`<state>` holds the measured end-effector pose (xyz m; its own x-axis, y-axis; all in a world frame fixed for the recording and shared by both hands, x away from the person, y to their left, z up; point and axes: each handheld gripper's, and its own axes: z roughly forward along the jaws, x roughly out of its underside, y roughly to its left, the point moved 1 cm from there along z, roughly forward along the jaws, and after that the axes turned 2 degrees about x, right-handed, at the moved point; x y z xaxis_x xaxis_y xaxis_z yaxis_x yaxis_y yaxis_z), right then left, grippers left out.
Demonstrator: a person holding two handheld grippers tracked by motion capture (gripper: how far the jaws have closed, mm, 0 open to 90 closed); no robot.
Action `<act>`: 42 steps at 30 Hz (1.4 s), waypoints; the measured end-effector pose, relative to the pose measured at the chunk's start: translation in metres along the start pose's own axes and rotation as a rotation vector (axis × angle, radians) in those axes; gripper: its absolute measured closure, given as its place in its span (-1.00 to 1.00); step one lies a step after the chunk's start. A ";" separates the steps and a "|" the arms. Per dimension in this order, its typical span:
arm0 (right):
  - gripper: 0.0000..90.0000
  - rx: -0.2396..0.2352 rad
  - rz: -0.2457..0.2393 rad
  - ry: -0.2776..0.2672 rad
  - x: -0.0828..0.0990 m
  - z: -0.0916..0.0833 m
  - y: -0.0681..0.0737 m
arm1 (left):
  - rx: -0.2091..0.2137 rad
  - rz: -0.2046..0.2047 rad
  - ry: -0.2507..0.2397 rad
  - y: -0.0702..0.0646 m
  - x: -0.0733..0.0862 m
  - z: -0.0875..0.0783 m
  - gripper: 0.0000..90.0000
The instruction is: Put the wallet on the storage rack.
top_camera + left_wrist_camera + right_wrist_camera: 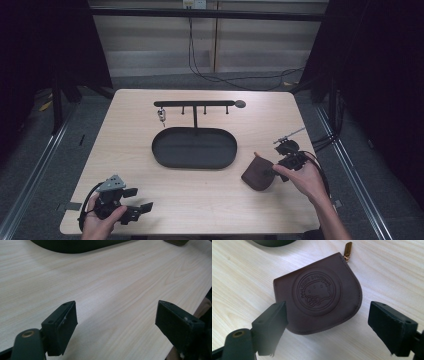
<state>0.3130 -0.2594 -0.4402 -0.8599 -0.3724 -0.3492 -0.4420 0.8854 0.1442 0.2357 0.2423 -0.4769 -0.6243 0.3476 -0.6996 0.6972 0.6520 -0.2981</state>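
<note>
Brown leather pouch (318,293) lies flat on the table (392,272), untouched before the wide-open right claw (327,322).

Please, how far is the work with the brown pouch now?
Done: nothing visible; the brown pouch lies flat on the table, apart from the black tray. In hand: the right gripper, jaws open, faces the pouch. Left: gripping and moving it. The left gripper is open.

Embossed brown leather pouch (318,293), matt; pale wood-grain table (387,270), smooth; brass zip pull (348,249).
</note>
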 end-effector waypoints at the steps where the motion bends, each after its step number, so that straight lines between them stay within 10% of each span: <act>1: -0.64 0.007 -0.008 0.020 -0.003 0.001 -0.001 | -0.002 0.001 0.001 0.000 0.000 0.000 -0.61; 21: -0.63 0.026 -0.026 0.266 -0.031 0.038 -0.003 | 0.003 0.012 0.019 -0.001 0.001 -0.001 -0.61; 34: -0.52 -0.067 0.028 0.291 -0.030 0.046 -0.012 | 0.010 0.016 0.017 -0.002 0.000 -0.001 -0.61; 42: -0.19 -0.034 0.062 0.260 -0.031 0.037 -0.013 | 0.012 0.016 0.017 -0.002 0.001 -0.001 -0.61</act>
<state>0.3554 -0.2489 -0.4656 -0.9203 -0.3809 -0.0898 -0.3912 0.9003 0.1907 0.2335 0.2422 -0.4761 -0.6191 0.3696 -0.6929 0.7112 0.6380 -0.2951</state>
